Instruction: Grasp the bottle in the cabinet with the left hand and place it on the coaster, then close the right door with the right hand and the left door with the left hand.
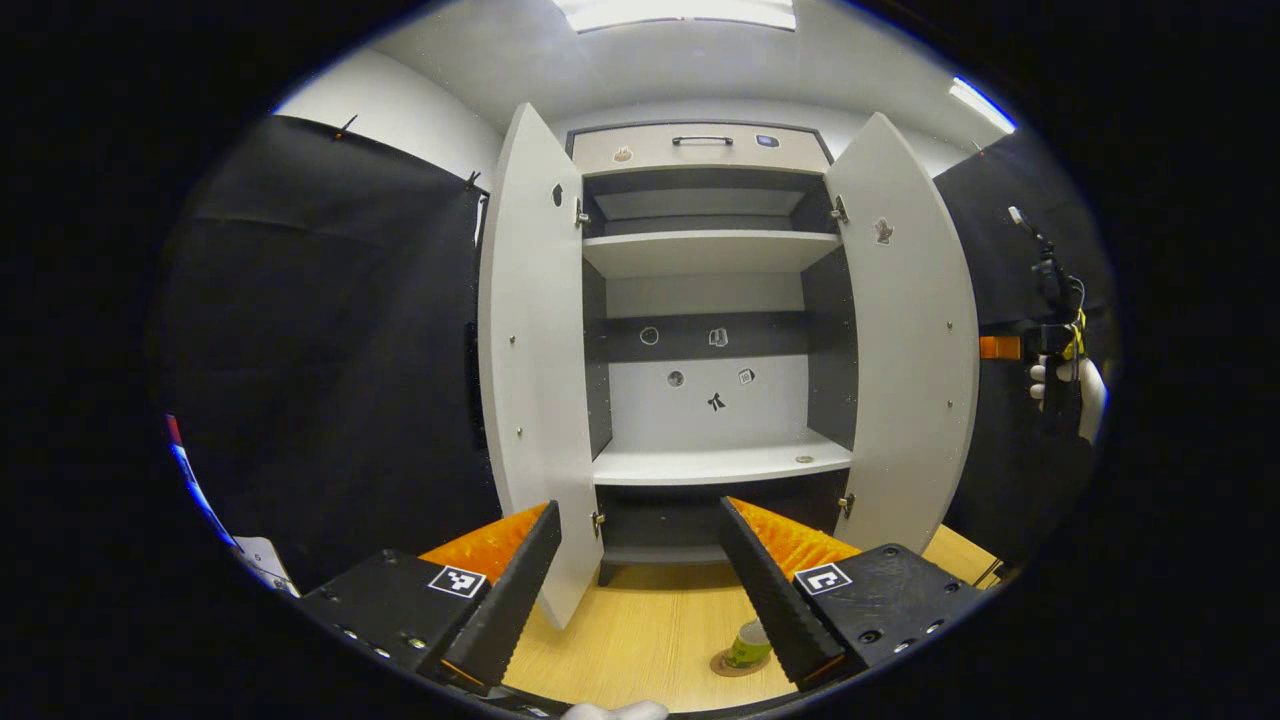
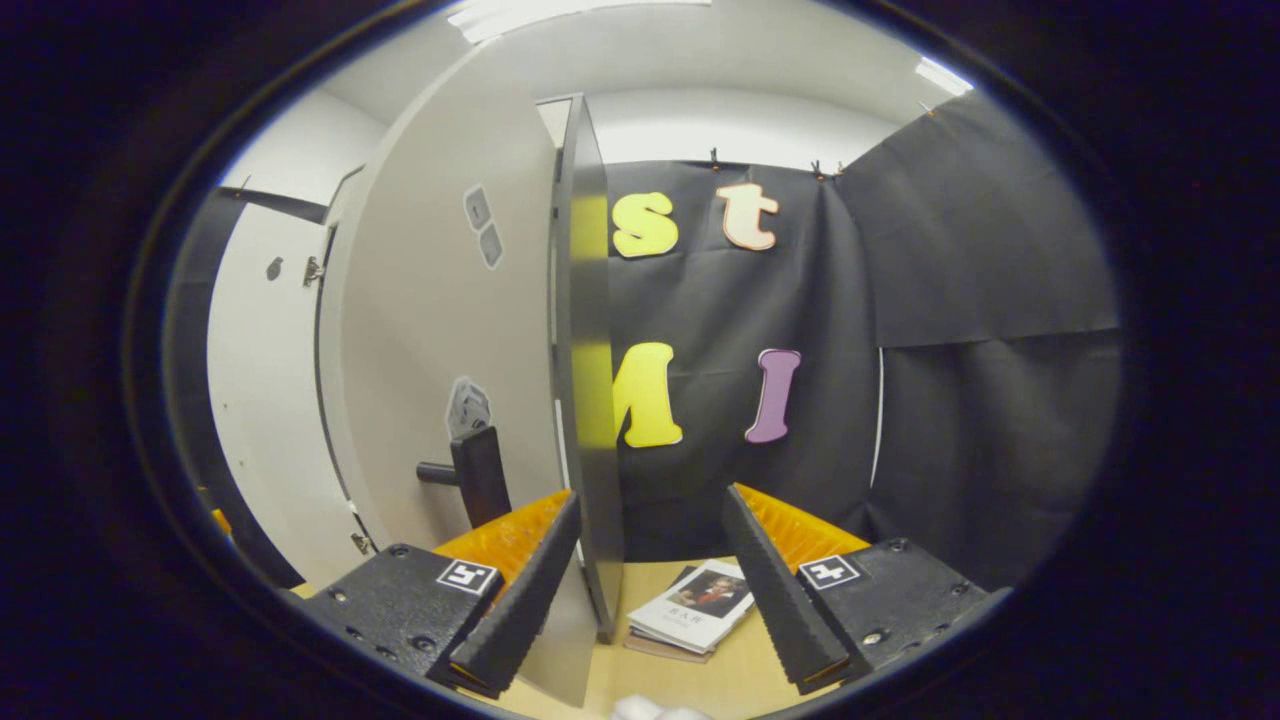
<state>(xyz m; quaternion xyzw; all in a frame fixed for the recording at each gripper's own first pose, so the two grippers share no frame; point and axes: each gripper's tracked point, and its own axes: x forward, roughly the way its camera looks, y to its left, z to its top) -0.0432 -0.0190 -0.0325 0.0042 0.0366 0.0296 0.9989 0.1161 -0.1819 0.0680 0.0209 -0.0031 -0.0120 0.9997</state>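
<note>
Ahead of the left gripper, whose fingers carry ribbed, matt pads, the cabinet has smooth, matt painted doors and shelves with small metal hinges. Below the fingers the table is pale wood-grain with a soft sheen. The bottle on it looks like glossy plastic; its coaster is dull, perhaps cork. Just beyond the right gripper, the right door is smooth and matt, with a matt dark handle. Between its fingers lie glossy paper booklets. Matt, creased cloth hangs behind.
</note>
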